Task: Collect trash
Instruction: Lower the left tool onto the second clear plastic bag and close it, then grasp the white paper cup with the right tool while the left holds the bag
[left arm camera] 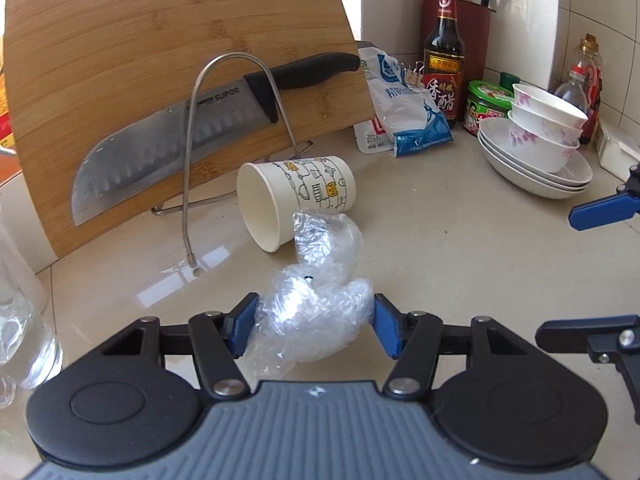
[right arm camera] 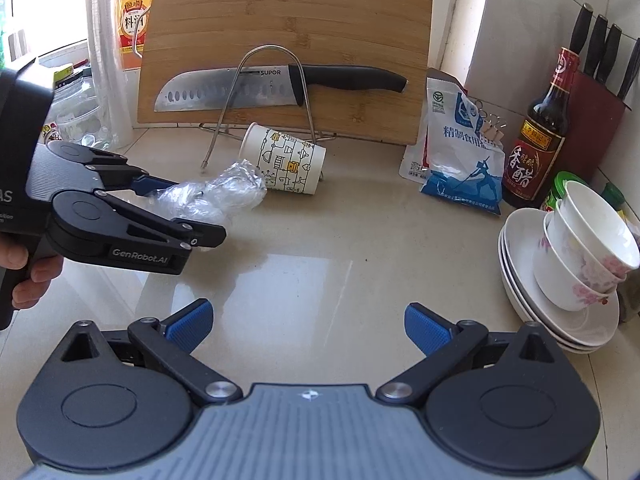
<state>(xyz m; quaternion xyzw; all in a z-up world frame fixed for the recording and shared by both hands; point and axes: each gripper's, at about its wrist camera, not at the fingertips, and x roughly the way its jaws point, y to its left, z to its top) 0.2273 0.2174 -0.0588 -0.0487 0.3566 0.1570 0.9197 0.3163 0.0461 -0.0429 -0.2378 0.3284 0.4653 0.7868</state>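
The left gripper (left arm camera: 316,322) has its jaws partly closed, the blue pads (left arm camera: 245,322) pressing both sides of a crumpled clear plastic wrap (left arm camera: 320,300) that lies on the bench (right arm camera: 320,248). The far end of the wrap touches a paper cup (left arm camera: 296,200) tipped on its side, its mouth toward 7 o'clock in the left wrist view. A hand (right arm camera: 34,276) grips the left tool's handle at 9 o'clock in the right wrist view; the body reads "GenRobot.AI". The right gripper (right arm camera: 308,326) hovers low over bare bench, jaws wide and empty.

Behind the cup, at 12 o'clock, a knife (right arm camera: 260,86) marked "SUPOR" sits in a wire rack (right arm camera: 264,96) against a bamboo cutting board (right arm camera: 288,20). Toward 2 o'clock stand a blue-and-white salt bag (right arm camera: 460,152) and a dark vinegar bottle (right arm camera: 540,136) labelled 香醋; stacked bowls (right arm camera: 580,256) sit at 3 o'clock.
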